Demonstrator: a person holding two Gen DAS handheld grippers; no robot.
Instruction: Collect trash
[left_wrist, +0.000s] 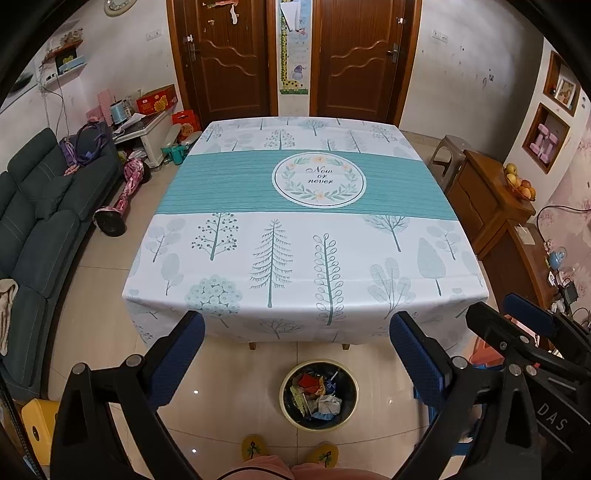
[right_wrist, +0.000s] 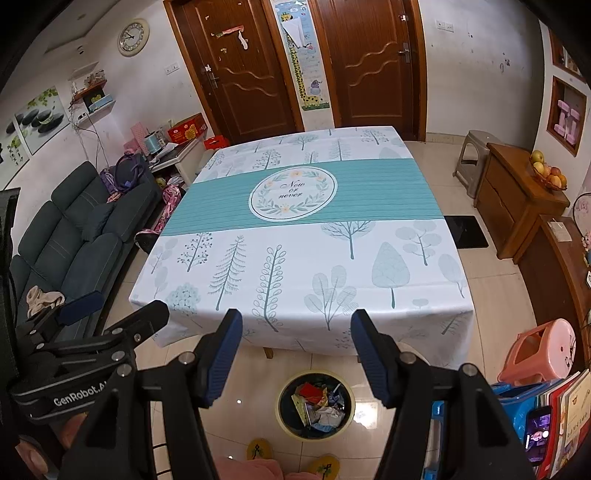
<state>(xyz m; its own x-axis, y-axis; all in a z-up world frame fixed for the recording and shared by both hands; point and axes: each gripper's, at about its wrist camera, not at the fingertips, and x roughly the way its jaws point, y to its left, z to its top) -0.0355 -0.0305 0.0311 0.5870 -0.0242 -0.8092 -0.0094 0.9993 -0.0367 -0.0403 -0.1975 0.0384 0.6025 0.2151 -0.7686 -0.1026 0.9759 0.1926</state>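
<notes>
A round bin (left_wrist: 286, 406) stands on the floor in front of the table, holding several crumpled wrappers and paper scraps (left_wrist: 317, 397). It also shows in the right wrist view (right_wrist: 282, 413) with the trash (right_wrist: 319, 404) inside. My left gripper (left_wrist: 297, 349) is open and empty, held above the bin at the table's near edge. My right gripper (right_wrist: 295, 349) is open and empty, beside the left one and also above the bin. Each gripper shows in the other's view: the right (left_wrist: 517, 317), the left (right_wrist: 118, 306). The table (left_wrist: 295, 240) has a tree-patterned cloth.
A dark sofa (left_wrist: 33, 221) runs along the left. Wooden cabinets (left_wrist: 491, 206) with a fruit bowl (left_wrist: 519, 184) stand on the right. A pink stool (right_wrist: 543, 350) and stacked books (right_wrist: 561, 417) sit near right. Yellow slippers (left_wrist: 255, 446) are below the bin.
</notes>
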